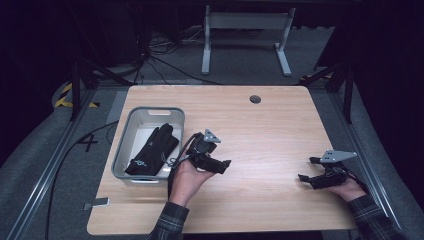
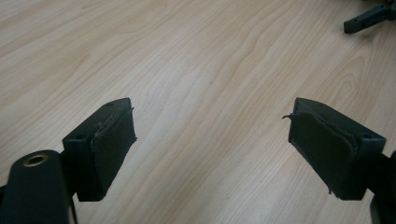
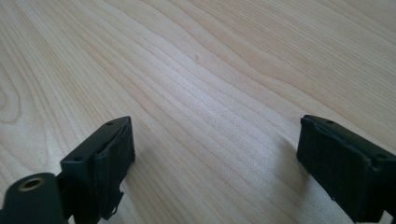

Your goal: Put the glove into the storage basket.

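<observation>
1. High view: a wooden table [image 1: 260,130] carries a grey plastic bin [image 1: 131,125] near its left edge, with a black glove [image 1: 152,150] lying inside it, cuff toward the person and fingers toward the far wall. The left gripper [image 1: 226,164] sits just to the right of the bin, held in the person's left hand [image 1: 189,176]; its jaws point right across the bare wood, so the glove lies behind them and apart from them. The right gripper [image 1: 306,169] is well apart, near the table's right edge, held in the right hand [image 1: 350,190], its jaws pointing left and spread.

2. Left gripper view: the two black jaws stand wide apart, released, with bare wood grain between the worn pads [image 2: 112,147]. Beyond the right-hand jaw, at the top right corner, a dark tip of the other gripper shows.

3. Right gripper view: the jaws are likewise spread and grasp nothing; the pads [image 3: 112,161] frame plain tabletop, and the right-hand jaw casts a soft shadow on the wood beside it.
</observation>
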`<move>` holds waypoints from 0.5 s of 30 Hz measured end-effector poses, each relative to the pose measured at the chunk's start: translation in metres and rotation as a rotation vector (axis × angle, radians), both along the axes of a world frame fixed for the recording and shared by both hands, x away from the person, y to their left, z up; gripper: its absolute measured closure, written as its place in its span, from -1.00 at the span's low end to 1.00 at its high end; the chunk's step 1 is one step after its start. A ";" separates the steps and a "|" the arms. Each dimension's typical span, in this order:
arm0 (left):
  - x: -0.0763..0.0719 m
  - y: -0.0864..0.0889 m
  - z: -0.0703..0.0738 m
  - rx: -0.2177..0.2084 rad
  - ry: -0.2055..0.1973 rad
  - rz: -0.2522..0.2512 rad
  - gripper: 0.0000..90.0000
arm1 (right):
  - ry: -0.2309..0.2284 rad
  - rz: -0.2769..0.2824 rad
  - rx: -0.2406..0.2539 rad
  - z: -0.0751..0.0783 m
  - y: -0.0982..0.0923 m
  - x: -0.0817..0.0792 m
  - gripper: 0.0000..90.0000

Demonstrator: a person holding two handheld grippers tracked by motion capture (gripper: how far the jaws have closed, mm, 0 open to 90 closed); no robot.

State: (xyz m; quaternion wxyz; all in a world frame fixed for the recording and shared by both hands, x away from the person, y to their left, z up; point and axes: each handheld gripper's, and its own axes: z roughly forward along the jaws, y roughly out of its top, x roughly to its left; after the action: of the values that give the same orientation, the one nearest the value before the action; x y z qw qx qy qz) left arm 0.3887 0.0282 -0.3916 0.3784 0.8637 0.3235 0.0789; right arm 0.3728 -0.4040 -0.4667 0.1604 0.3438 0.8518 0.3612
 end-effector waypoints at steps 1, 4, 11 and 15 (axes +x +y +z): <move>0.000 0.000 0.000 0.000 0.000 0.000 -0.66 | 0.000 0.000 0.000 0.000 0.000 0.000 -0.74; -0.003 -0.009 -0.009 0.010 -0.001 -0.019 -0.67 | 0.000 0.001 0.000 0.000 0.000 0.000 -0.74; -0.008 -0.024 -0.023 0.015 -0.006 -0.044 -0.67 | 0.000 0.000 0.000 0.000 0.000 0.000 -0.74; -0.012 -0.034 -0.034 0.022 -0.007 -0.065 -0.67 | 0.000 0.001 0.000 0.000 0.000 0.000 -0.74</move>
State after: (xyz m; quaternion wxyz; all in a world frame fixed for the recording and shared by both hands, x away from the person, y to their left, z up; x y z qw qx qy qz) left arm 0.3768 -0.0058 -0.4257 0.3722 0.8777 0.2930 0.0730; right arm 0.3728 -0.4040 -0.4667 0.1603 0.3436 0.8519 0.3613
